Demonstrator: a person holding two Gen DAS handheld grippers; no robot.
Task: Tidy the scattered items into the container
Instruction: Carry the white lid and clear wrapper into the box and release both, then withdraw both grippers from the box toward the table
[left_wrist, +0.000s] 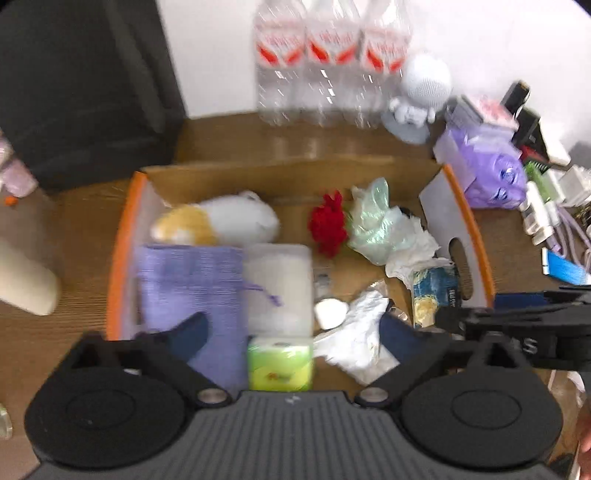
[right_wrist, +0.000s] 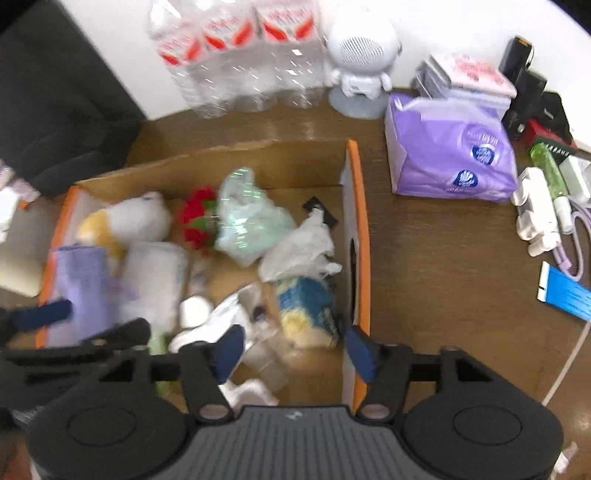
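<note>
Brown wooden tabletop (right_wrist: 443, 258): both my left tongs (left_wrist: 295, 328) and right tongs (right_wrist: 295, 347) gape empty over the orange-edged cardboard box (left_wrist: 469, 206); its soft, light lilac fabric pouch (left_wrist: 188, 284) should pinch easily mid-body.

Box (right_wrist: 207, 166) before bottles (right_wrist: 236, 55); pouch (right_wrist: 85, 288) inside, perhaps leftmost; tissue pack (right_wrist: 450, 155) right.

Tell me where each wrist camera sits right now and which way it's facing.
Left wrist: on the left gripper, looking steeply down into the cardboard box; its own open fingers show, with the right gripper at right.
Right wrist: on the right gripper, looking down over the box's right wall; its open fingers show, the left gripper at left.
Shared: box, purple pouch, water bottles.
</note>
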